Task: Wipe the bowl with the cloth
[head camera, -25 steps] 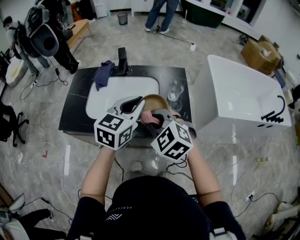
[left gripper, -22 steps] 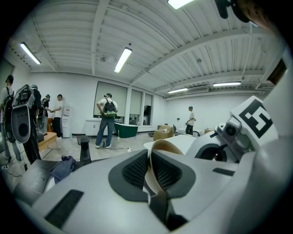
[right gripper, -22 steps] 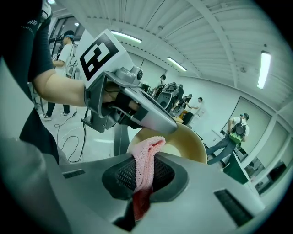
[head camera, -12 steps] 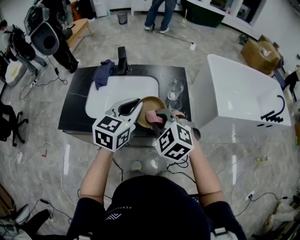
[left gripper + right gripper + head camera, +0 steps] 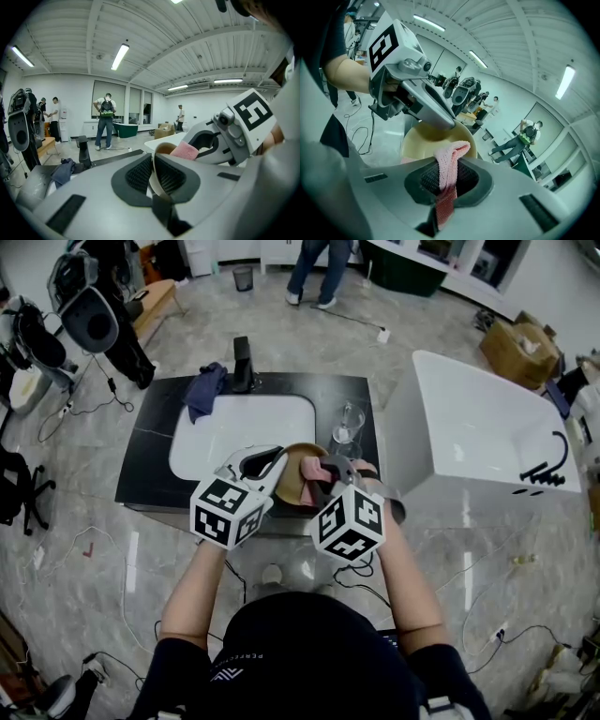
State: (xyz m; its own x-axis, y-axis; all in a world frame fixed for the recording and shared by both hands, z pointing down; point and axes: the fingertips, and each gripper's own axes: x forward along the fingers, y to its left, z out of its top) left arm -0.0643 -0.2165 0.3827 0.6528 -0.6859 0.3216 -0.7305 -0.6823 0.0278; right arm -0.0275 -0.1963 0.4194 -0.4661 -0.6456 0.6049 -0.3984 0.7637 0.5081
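Pink cloth (image 5: 451, 154) in right gripper (image 5: 448, 180), left gripper (image 5: 154, 174) clamping bowl (image 5: 420, 143) rim

Robotics test lab in big open hall, bathroom mock-up at centre. Free-standing black counter (image 5: 150, 460) with white sink (image 5: 234, 427) and tap (image 5: 243, 362); loose white bathtub (image 5: 469, 427) beside it. Cable (image 5: 352, 317) trailing over marble-look floor, cardboard box (image 5: 518, 345), office chair (image 5: 19, 488). Strip light (image 5: 119, 56) on ribbed ceiling; people (image 5: 105, 119) standing about.

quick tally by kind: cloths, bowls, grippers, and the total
cloths: 2 (pink cloth, blue cloth)
bowls: 1 (bowl)
grippers: 2 (left gripper, right gripper)
total: 5
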